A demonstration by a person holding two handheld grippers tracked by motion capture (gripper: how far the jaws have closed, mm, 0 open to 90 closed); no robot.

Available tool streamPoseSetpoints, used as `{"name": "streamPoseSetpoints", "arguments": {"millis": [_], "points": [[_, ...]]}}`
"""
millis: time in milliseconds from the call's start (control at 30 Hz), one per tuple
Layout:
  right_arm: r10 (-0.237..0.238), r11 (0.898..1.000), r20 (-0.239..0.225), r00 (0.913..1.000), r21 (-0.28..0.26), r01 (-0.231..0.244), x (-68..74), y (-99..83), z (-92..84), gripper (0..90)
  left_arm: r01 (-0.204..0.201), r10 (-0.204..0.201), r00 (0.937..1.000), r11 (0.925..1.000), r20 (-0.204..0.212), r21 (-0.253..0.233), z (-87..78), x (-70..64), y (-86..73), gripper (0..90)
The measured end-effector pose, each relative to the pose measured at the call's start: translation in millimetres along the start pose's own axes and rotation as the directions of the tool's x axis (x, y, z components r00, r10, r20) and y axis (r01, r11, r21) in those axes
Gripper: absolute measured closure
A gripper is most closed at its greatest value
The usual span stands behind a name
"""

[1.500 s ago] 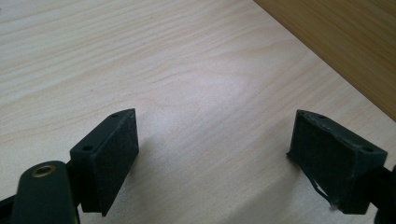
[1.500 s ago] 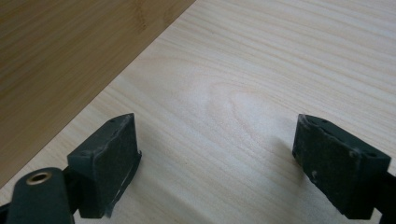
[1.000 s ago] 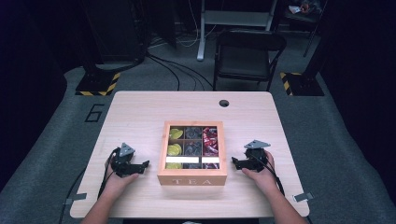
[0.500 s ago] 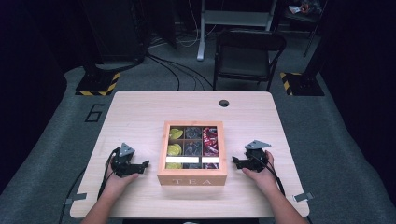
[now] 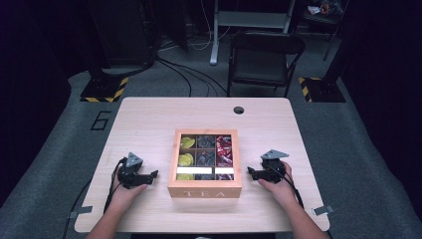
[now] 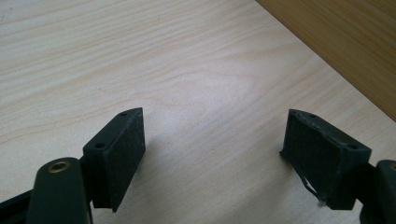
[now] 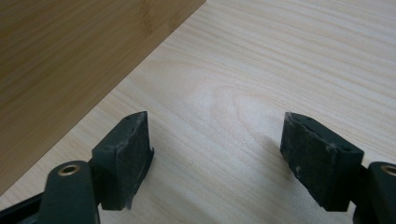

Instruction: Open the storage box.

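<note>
Hand-held grippers (image 5: 204, 173) flanking lengthwise tea box (image 5: 204, 190)

- The high view looks forward and down from above the person's side of the bench (image 5: 149, 119), far enough back to take in the whole top, the tea box (image 5: 205, 164) at its middle, and the floor and chair (image 5: 263, 55) beyond.
- The left gripper view sits low and close over the bench (image 6: 187, 70), left of the tea box (image 6: 345, 42), facing its side wall.
- The right gripper view sits equally low, right of the tea box (image 7: 70, 56).
- All three share the box's side walls and the bench beside them.
</note>
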State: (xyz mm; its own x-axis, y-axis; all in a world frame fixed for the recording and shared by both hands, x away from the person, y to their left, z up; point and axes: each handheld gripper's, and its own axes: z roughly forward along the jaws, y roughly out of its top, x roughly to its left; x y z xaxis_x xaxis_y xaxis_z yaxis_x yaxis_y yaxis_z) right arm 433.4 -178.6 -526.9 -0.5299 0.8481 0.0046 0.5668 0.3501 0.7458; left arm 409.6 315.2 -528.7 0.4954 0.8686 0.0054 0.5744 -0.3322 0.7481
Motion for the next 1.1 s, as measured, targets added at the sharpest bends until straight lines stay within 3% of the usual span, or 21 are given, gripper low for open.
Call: {"name": "streamPoseSetpoints", "arguments": {"millis": [233, 333, 467, 600, 633, 833, 967, 1100], "points": [[-0.007, 1.000, 0.001, 1.0000, -0.010, 0.007, 0.0, -0.4, -0.4, 28.9, 0.006, -0.006, 1.0000, 1.0000, -0.003, -0.005, -0.8, 1.3, -0.5, 23.9], [-0.003, 1.000, -0.003, 1.0000, 0.000, 0.003, 1.0, 0.7, -3.1, 38.3, 0.021, -0.021, 0.9998, 0.9998, -0.007, -0.007, -2.7, 2.3, -0.6, 29.8], [-0.027, 1.000, -0.003, 0.9996, 0.015, 0.027, 1.1, 1.8, -5.8, 39.2, 0.057, -0.057, 0.9984, 0.9983, 0.003, -0.010, -5.7, 3.8, -0.3, 37.3], [-0.021, 1.000, -0.003, 0.9998, -0.007, 0.021, 3.0, 4.6, -14.9, 41.0, 0.060, -0.060, 0.9981, 0.9982, 0.014, -0.002, -10.8, 2.5, 1.4, 41.3], [-0.023, 1.000, -0.004, 0.9997, -0.004, 0.023, 2.9, 5.3, -17.3, 41.4, 0.070, -0.069, 0.9970, 0.9976, 0.034, -0.005, -14.5, 1.0, 3.0, 41.3], [-0.035, 0.999, -0.001, 0.9994, -0.020, 0.035, 9.1, 9.8, -31.2, 43.7, 0.070, -0.070, 0.9962, 0.9974, 0.051, -0.016, -28.3, -9.9, 11.8, 44.2], [-0.020, 0.999, -0.016, 0.9997, -0.029, 0.019, 12.1, 13.5, -37.5, 43.7, 0.053, -0.051, 0.9965, 0.9983, 0.067, -0.023, -37.7, -16.1, 19.5, 45.4], [-0.009, 0.999, -0.036, 0.9993, -0.033, 0.007, 14.1, 16.1, -42.0, 43.7, 0.067, -0.063, 0.9947, 0.9972, 0.081, -0.035, -46.0, -21.0, 25.5, 45.6]]}}
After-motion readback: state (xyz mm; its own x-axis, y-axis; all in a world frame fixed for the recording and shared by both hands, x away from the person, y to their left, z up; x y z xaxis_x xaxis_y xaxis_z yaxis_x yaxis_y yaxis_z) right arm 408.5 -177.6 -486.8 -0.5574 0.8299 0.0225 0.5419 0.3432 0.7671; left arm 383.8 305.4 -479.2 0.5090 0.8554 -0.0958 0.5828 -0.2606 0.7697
